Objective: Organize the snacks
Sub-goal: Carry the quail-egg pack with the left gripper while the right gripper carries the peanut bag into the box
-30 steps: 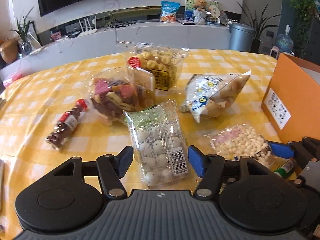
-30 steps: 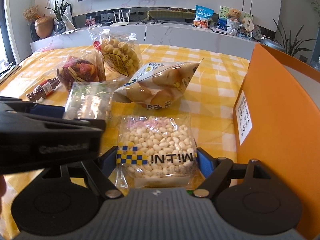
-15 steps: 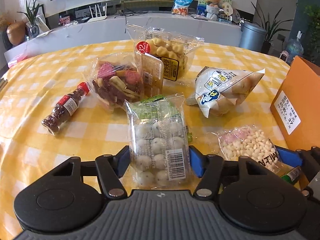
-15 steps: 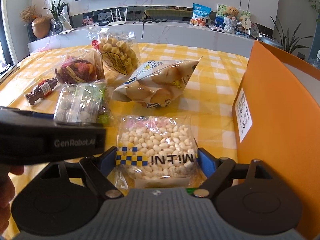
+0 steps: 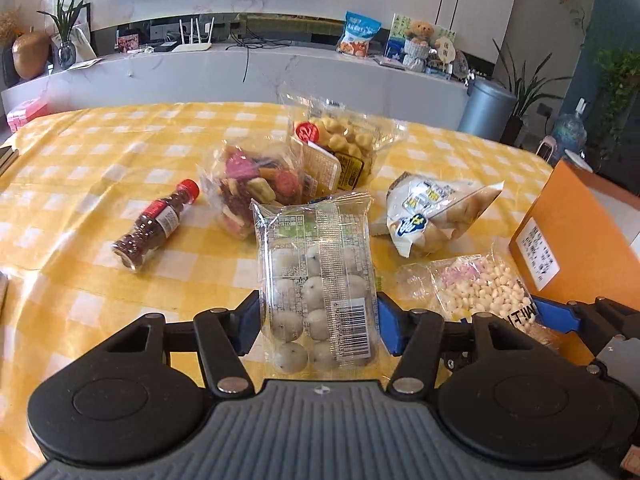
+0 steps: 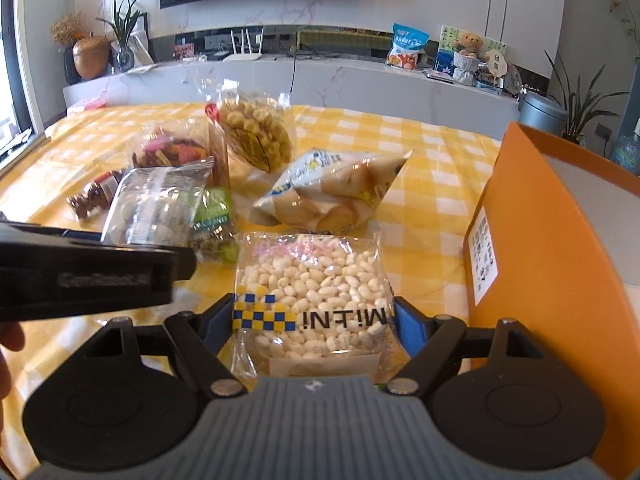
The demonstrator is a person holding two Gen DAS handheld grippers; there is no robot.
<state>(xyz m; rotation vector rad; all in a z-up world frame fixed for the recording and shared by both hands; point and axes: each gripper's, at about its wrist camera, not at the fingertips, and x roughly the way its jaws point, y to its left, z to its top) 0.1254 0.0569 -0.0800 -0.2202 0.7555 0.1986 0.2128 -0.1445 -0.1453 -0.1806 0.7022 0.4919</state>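
While gripped: egg packet, left gripper.

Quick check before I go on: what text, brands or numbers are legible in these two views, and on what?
"MiLFNi", seen upside down, roughly: puffed-grain bag between the right tool's fingers.
"GenRobot.AI", blurred: side of the left tool's body, in the right wrist view.
"32": red sticker on the yellow cookie bag.
Too small or blurred: white label on the orange box, barcode sticker on the white-ball pack, bottle label.
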